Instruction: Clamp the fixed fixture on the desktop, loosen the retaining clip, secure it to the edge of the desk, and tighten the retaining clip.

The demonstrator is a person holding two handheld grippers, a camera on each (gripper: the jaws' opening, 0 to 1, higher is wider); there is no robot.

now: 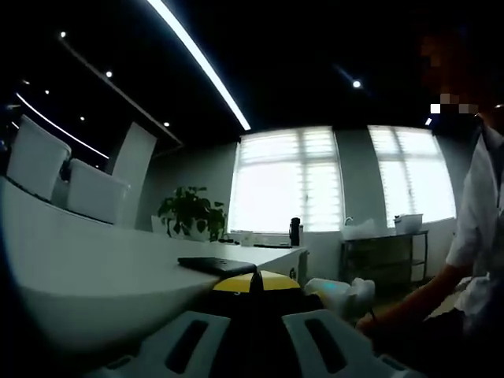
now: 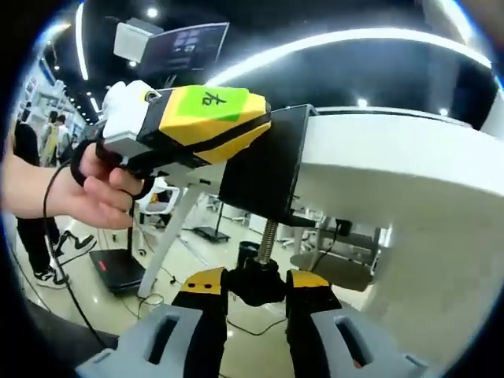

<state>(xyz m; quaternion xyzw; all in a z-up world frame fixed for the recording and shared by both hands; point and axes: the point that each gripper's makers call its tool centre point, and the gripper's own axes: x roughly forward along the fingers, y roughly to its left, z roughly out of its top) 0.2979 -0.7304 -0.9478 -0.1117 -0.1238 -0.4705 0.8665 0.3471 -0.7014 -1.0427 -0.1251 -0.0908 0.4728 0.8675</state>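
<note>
Gripping the black knob of a threaded screw, the right gripper is showing its yellow-and-black jaws pressed against the knob's sides at 6 o'clock in the right gripper view. That screw is rising into a black clamp fixture sitting over the white desk's edge. At 10 o'clock a hand is holding the yellow-and-black left gripper against the fixture's upper side. In the left gripper view, grey jaw bases are rising at 6 o'clock around a dark block; whether those jaws are closed I cannot tell. Beyond, a flat black slab is lying on the white desk, with a potted plant and bright windows behind.
</note>
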